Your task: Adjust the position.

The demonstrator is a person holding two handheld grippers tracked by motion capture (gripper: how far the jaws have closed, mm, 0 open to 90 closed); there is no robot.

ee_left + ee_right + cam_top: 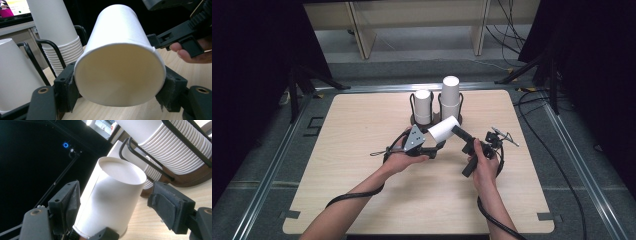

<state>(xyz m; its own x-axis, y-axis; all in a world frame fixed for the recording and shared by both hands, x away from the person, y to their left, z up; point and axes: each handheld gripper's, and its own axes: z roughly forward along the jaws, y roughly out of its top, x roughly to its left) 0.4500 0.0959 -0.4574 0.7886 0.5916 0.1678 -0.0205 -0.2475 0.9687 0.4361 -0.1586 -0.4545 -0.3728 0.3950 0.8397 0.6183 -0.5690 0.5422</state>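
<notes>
A single white paper cup (443,129) hangs tilted over the table, just in front of the cup holder. My left gripper (432,142) is shut on its wide end, and in the left gripper view both pads (65,85) press against the cup (120,57). My right gripper (457,132) reaches in from the right and stands open around the same cup (112,192). In the right gripper view its left jaw lies against the cup wall and its right pad (166,203) stands off with a gap. The left gripper (120,86) and the right gripper (117,202) each straddle the cup.
A black wire holder (435,120) on a brown base holds two stacks of white cups, a shorter one (423,104) and a taller one (450,96), directly behind the held cup. The wooden table (362,125) extends to both sides. Cables lie on the floor at the right (557,150).
</notes>
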